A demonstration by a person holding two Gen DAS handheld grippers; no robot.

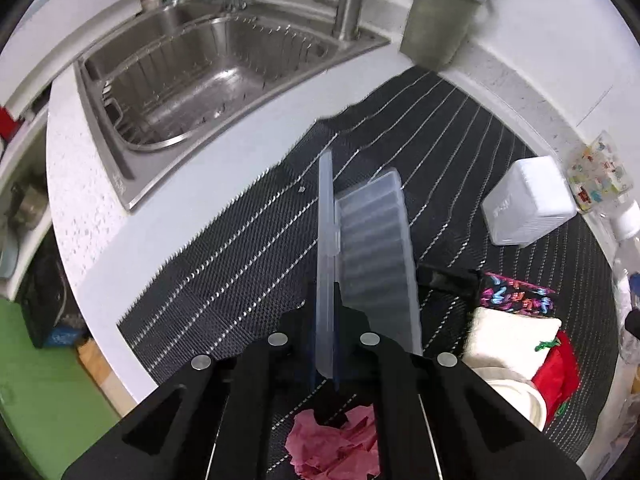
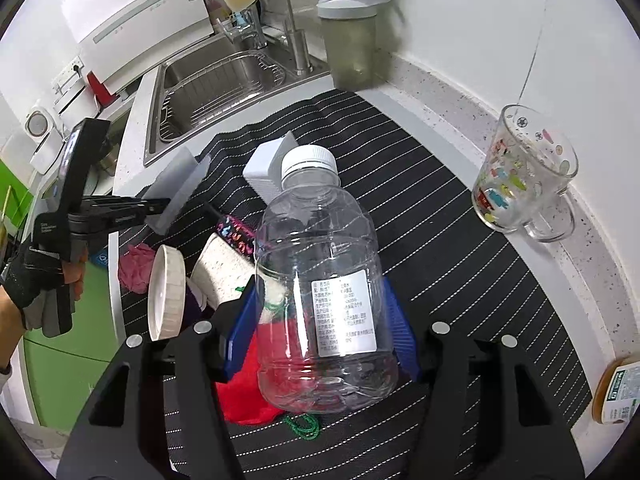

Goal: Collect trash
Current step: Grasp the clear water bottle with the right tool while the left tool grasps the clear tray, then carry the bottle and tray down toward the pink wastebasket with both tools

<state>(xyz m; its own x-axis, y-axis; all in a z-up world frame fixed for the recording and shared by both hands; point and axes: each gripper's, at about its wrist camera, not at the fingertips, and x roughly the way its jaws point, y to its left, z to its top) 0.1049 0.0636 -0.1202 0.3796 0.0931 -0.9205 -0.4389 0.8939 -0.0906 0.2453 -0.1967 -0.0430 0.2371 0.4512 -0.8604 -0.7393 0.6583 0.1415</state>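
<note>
My left gripper [image 1: 326, 322] is shut on a translucent ribbed plastic tray [image 1: 374, 256] and holds it above the striped mat; the tray also shows in the right wrist view [image 2: 178, 190], held by the left gripper [image 2: 160, 206]. My right gripper [image 2: 320, 320] is shut on a clear empty plastic bottle [image 2: 320, 280] with a white cap, its blue pads [image 2: 240, 328] pressing both sides. A crumpled pink paper [image 1: 336, 444] lies on the mat under the left gripper.
Black striped mat [image 1: 224, 256] covers the counter. A steel sink [image 1: 192, 80] is at the back left, a grey lidded container [image 1: 440, 16] behind. A white box [image 1: 528, 204], printed glass mug [image 2: 524, 172], paper cup [image 2: 166, 292], red cloth [image 2: 244, 396] and a jar [image 2: 618, 388] lie around.
</note>
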